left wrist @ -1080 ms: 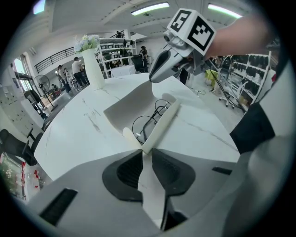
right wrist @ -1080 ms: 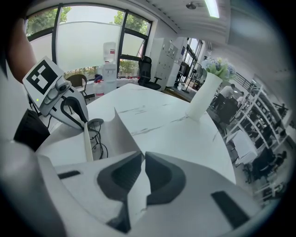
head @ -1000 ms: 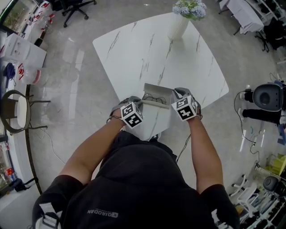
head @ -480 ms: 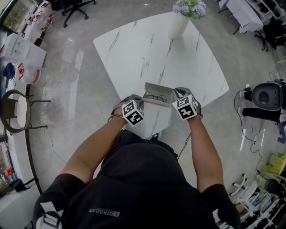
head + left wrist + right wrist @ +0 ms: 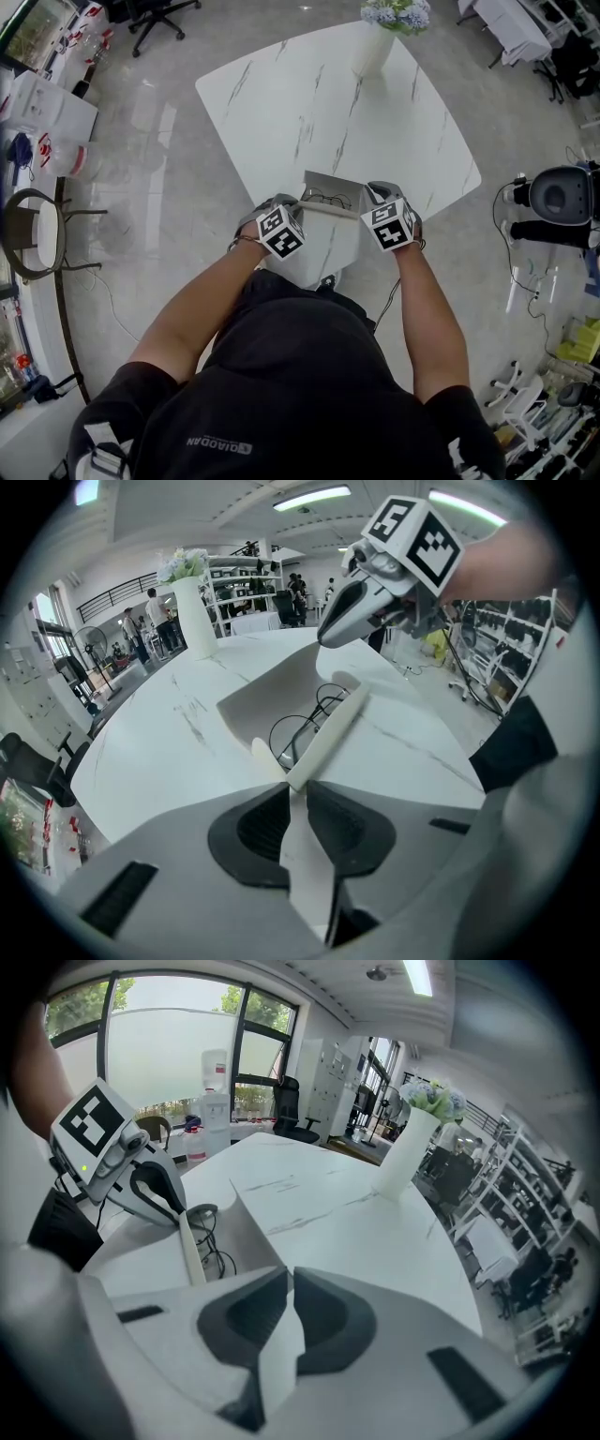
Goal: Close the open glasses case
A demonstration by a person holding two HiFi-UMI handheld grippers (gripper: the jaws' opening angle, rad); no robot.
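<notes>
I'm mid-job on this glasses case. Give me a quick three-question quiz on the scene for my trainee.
1. True or false: the left gripper has its jaws shut on a flap of the glasses case.
2. Multiple choice: what lies inside the open case? A) a pen B) glasses C) nothing
3. Fill in: seen from the person, the vase of flowers stands at the ___ end of the table.
Key: 1 true; 2 B; 3 far.

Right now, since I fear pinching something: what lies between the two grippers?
The open glasses case, glasses inside, seen in the left gripper view; left gripper and right gripper each clamp an edge.
</notes>
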